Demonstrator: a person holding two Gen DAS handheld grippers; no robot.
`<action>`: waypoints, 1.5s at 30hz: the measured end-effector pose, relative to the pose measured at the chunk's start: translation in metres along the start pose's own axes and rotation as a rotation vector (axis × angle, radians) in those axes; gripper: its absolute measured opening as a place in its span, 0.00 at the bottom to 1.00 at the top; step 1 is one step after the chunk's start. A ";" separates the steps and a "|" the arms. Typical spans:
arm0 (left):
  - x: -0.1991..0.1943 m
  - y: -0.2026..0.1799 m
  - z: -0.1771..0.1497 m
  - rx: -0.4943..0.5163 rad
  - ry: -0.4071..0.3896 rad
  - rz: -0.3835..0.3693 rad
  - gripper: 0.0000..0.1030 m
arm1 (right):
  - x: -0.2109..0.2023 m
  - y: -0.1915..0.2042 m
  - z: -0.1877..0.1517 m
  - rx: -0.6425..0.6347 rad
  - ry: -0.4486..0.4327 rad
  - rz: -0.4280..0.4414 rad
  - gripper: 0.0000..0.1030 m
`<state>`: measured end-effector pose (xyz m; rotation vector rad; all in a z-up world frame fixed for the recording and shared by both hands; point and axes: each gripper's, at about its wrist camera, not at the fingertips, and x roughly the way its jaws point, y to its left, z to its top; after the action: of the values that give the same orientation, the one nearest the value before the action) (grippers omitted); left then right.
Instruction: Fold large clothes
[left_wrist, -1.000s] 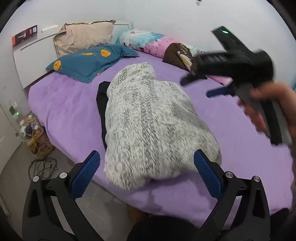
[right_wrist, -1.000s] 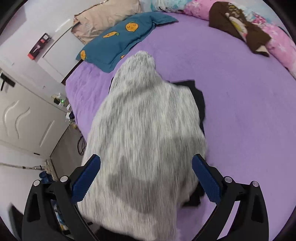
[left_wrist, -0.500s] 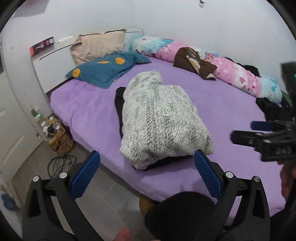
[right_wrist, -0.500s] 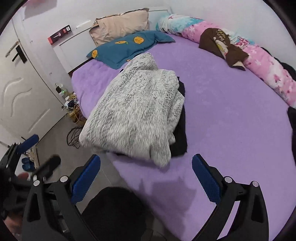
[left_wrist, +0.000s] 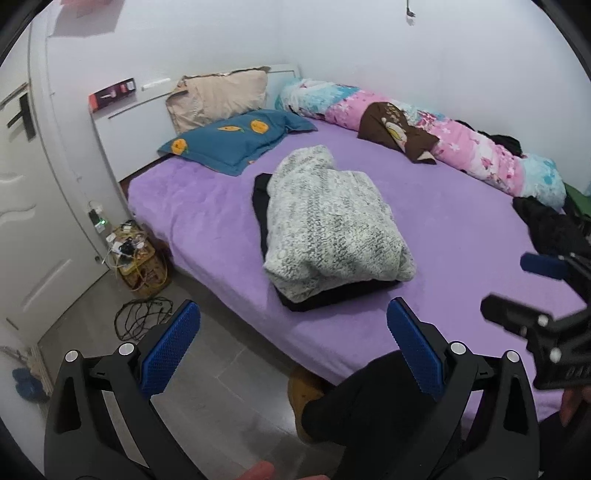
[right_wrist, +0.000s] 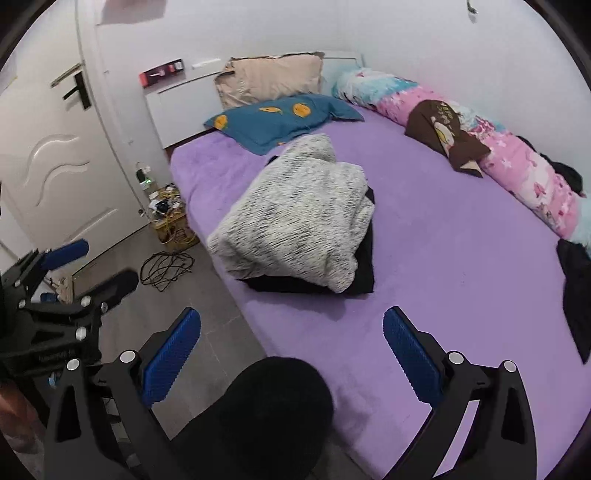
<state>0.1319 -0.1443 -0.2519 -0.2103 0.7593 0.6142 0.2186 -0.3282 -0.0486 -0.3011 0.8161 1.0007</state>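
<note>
Sweater (left_wrist: 332, 225), grey-white knit and folded into a bundle, lies on a black garment (left_wrist: 325, 299) near the bed's (left_wrist: 207, 206) floor-side edge, its long axis running from that edge up toward the pillows. We hold both claws back from the bed, over the floor and a dark-clad knee, each spread wide and gripping nothing.

Left to right: a white door (left_wrist: 33, 206), a basket of cables (left_wrist: 142, 264), a loose cord (left_wrist: 142, 317) on the floor, then the purple bed. From our left claw (left_wrist: 293, 347) the bundle sits straight ahead and well apart. From our right claw (right_wrist: 291, 345) it sits ahead and a little left, also well apart. We judge the left claw slightly the nearer, though the margin is small; either would have to travel forward over the bed edge to reach the bundle's near end.

By our count: one sweater, one black garment beneath it, two claws, two pillows, one beige (left_wrist: 218, 98) and one blue (left_wrist: 236, 142), one rolled floral quilt (left_wrist: 443, 144) along the wall with one brown garment (left_wrist: 400, 134) on it, and one dark heap (left_wrist: 554, 229) at the far right. The fold on this piece looks done; that heap seems the likely next source.
</note>
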 end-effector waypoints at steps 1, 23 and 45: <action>-0.004 0.002 -0.002 -0.004 0.000 0.000 0.94 | -0.003 0.004 -0.003 -0.004 -0.006 0.006 0.95; -0.043 0.004 -0.012 -0.004 -0.017 -0.006 0.94 | -0.029 0.023 -0.027 0.010 -0.040 0.038 0.95; -0.046 0.004 -0.011 0.008 -0.042 -0.006 0.94 | -0.028 0.022 -0.026 0.025 -0.024 0.070 0.95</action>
<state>0.0969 -0.1660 -0.2273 -0.1915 0.7204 0.6083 0.1799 -0.3490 -0.0434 -0.2401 0.8209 1.0572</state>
